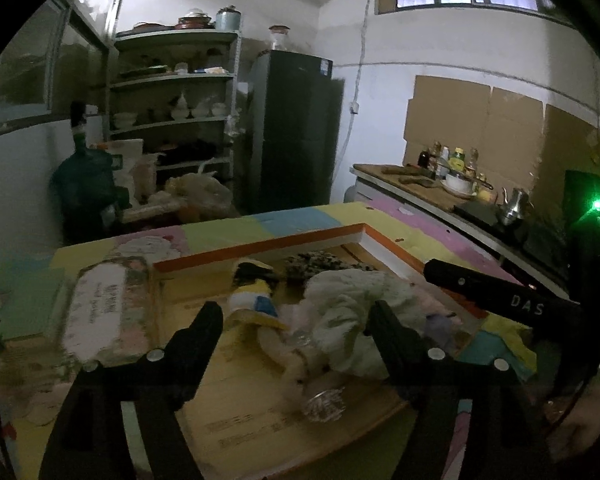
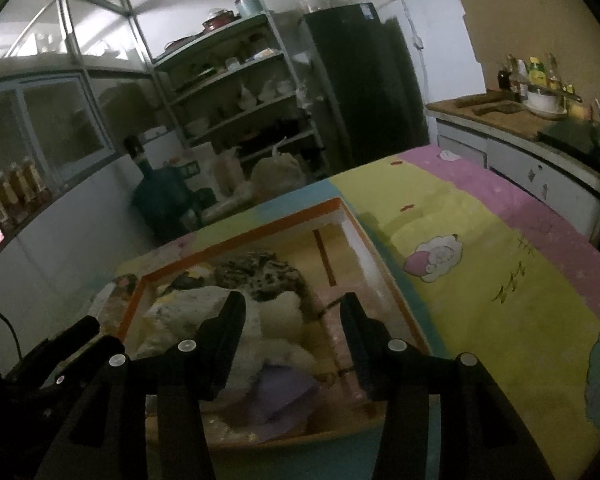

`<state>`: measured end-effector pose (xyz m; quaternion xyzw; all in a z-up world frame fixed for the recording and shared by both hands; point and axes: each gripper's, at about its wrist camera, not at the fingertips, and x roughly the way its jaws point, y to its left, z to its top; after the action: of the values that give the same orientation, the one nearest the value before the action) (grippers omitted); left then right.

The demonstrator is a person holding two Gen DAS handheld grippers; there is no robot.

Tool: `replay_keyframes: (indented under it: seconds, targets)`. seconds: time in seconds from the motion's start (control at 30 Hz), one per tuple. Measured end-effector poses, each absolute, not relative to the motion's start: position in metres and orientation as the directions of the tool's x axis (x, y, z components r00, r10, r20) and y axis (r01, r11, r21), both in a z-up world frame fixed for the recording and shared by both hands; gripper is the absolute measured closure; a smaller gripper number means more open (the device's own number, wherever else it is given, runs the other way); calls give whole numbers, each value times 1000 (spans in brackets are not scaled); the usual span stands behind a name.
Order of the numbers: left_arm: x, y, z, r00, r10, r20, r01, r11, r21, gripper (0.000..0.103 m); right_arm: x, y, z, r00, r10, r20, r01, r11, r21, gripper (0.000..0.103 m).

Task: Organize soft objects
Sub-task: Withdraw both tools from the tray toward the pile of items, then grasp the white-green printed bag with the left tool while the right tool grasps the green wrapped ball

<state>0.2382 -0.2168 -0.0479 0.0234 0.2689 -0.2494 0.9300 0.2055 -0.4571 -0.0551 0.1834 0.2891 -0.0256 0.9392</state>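
dim kitchen with shelf rack [image 1: 172,92] and dark fridge [image 1: 296,128] behind, pastel mat [image 2: 480,280] covering the bench, orange-rimmed box [image 1: 260,246] holding cream plush [image 1: 352,316] and small doll [image 1: 252,300], left claw [image 1: 296,320] spread, right claw [image 2: 292,316] spread above box, purple item [image 2: 280,396] blurred

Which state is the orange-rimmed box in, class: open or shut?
Open. The orange-rimmed box has no lid over it, so the cream plush and speckled cloth inside lie exposed.
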Motion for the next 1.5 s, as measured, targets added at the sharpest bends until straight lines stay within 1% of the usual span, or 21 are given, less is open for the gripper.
replay_keyframes:
  seconds: [0.1, 0.2, 0.3, 0.4, 0.43, 0.47, 0.5, 0.67, 0.77, 0.97, 1.17, 1.33, 1.5]
  targets:
    - [234, -202, -45, 752, -432, -498, 450, 888, -91, 27, 203, -448, -50, 835, 69, -546, 135, 936, 324, 51]
    - [231, -188, -43, 763, -419, -493, 431, 897, -96, 22, 203, -439, -47, 836, 79, -543, 120, 940, 321, 51]
    - [229, -173, -40, 773, -409, -485, 413, 905, -104, 22, 203, -427, -43, 837, 92, -540, 102, 942, 319, 51]
    - [225, -158, -39, 783, -398, -478, 398, 911, -108, 18, 203, -414, -38, 840, 103, -532, 82, 946, 313, 51]
    - [224, -153, -38, 786, -394, -476, 392, 913, -108, 17, 203, -409, -36, 842, 111, -528, 72, 947, 313, 48]
    - [223, -148, -38, 790, -389, -473, 385, 916, -110, 16, 204, -403, -35, 842, 119, -526, 62, 947, 314, 44]
    - [222, -142, -37, 795, -384, -471, 377, 919, -113, 16, 205, -396, -34, 842, 127, -525, 51, 949, 312, 43]
    - [219, -112, -35, 810, -360, -462, 338, 932, -133, 16, 208, -364, -30, 831, 163, -531, -1, 956, 293, 42]
    - [216, -90, -35, 824, -334, -458, 303, 942, -143, 16, 209, -347, -30, 823, 188, -537, -28, 956, 291, 39]
    - [213, -42, -39, 844, -272, -462, 220, 962, -165, 16, 216, -309, -32, 801, 238, -550, -95, 957, 275, 38]
    - [209, -2, -45, 846, -236, -478, 162, 968, -191, 16, 219, -265, -38, 773, 298, -560, -182, 950, 254, 38]
    - [205, 12, -51, 839, -232, -492, 152, 968, -197, 16, 217, -235, -45, 755, 326, -569, -241, 945, 222, 38]
    - [201, 20, -58, 829, -243, -503, 158, 966, -205, 16, 215, -225, -49, 757, 325, -567, -241, 945, 221, 38]
